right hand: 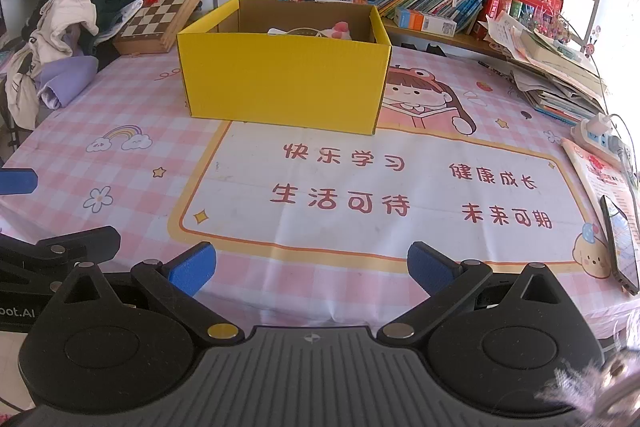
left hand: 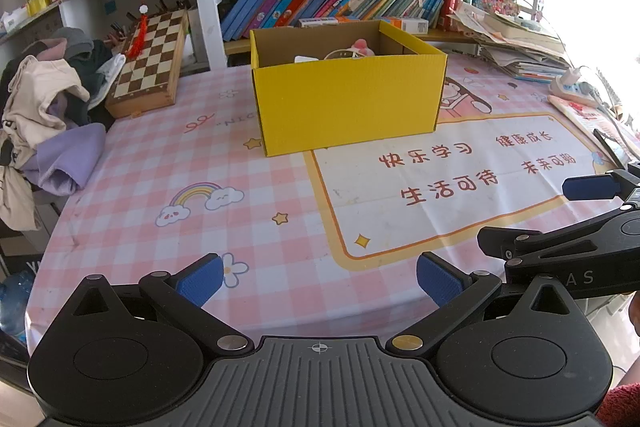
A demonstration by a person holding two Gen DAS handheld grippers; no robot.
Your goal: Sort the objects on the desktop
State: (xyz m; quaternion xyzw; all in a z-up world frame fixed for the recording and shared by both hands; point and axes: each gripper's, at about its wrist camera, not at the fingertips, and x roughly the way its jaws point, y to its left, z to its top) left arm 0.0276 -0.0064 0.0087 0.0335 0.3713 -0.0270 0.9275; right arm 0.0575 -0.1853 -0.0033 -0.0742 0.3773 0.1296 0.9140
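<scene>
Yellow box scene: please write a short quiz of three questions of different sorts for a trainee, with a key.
1. True or false: the left tool holds a toy.
2. Which lies at the right edge of the table? A) a phone B) a cup C) a ball
3. Fill in: the yellow box stands between the ______ board and the stack of papers.

Key:
1. False. Both the left tool and the right tool are open and hold nothing.
2. A, the phone.
3. Chess: the chess board is on its left, the stack of papers on its right.
</scene>
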